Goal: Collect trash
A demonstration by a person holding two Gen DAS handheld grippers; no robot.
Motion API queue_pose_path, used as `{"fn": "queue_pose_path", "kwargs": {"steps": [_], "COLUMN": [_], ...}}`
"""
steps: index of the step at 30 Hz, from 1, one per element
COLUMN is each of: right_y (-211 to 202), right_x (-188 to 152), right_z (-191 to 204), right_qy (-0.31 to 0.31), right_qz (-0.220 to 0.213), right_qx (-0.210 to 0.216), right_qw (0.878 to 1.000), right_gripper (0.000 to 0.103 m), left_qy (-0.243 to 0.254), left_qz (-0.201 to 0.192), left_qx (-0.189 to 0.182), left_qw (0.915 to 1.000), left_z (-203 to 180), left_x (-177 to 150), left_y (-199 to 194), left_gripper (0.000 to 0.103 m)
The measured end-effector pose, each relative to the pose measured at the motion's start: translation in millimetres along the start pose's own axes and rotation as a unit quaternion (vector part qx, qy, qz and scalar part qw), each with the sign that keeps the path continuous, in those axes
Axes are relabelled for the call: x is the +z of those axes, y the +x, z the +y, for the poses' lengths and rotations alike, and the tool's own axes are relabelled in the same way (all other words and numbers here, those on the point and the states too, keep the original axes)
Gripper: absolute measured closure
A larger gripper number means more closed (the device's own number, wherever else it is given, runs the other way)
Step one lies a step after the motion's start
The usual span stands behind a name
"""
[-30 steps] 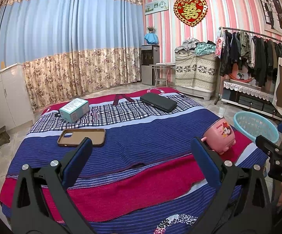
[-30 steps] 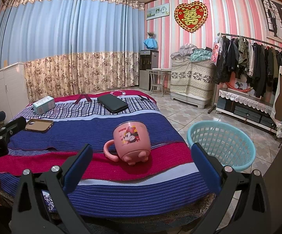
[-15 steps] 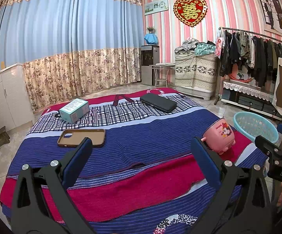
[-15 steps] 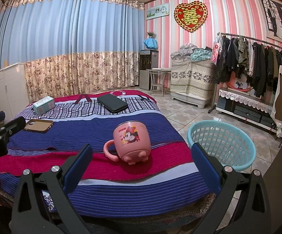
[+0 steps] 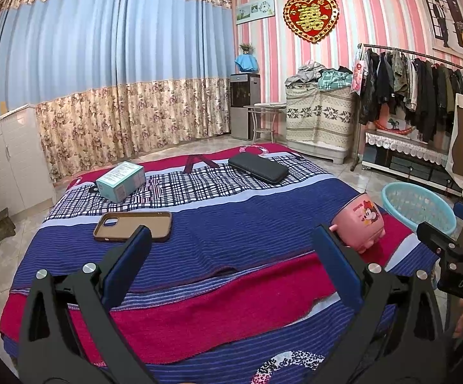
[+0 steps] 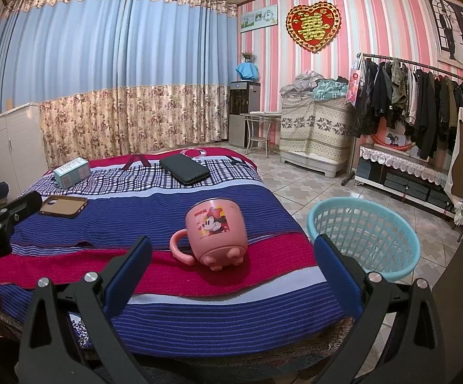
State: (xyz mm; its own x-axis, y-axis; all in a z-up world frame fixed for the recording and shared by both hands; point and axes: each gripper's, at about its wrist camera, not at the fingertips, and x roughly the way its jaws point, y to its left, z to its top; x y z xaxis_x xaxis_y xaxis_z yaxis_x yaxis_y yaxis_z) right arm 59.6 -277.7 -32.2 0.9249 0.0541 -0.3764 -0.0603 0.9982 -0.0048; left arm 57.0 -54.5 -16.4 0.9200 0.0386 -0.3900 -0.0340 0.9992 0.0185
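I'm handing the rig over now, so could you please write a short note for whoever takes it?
Left gripper: jaws open, empty, above the bed.
Right gripper: jaws open, empty, facing the mug.
On the bed: mug lying tipped near the edge, box, phone case, black case.
Basket on the floor beside the bed; it looks empty.
Done: nothing collected.
Left: everything.

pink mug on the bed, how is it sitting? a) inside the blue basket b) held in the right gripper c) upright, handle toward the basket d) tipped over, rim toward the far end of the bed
d: the pink mug lies tipped over on the bed, its stubby feet facing the camera.
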Motion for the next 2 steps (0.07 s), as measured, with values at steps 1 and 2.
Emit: {"fn": "queue_pose_path", "kwargs": {"steps": [1,2], "right_y": [0.0,0.0], "right_x": [0.0,0.4], "right_z": [0.5,-0.3], "right_qy": [0.000,0.001], "right_qz": [0.000,0.000], "right_qx": [0.000,0.000], "right_qw": [1.000,1.000], "right_gripper": [0.005,0.005], "left_qy": [0.000,-0.001], "left_qz": [0.000,0.001], "left_qx": [0.000,-0.001], "left_qw": [1.0000,1.0000], "left_z": [1.8,1.9], "left_x": [0.3,0.2], "left_y": [0.5,0.4], "left_gripper": [0.005,0.005]}}
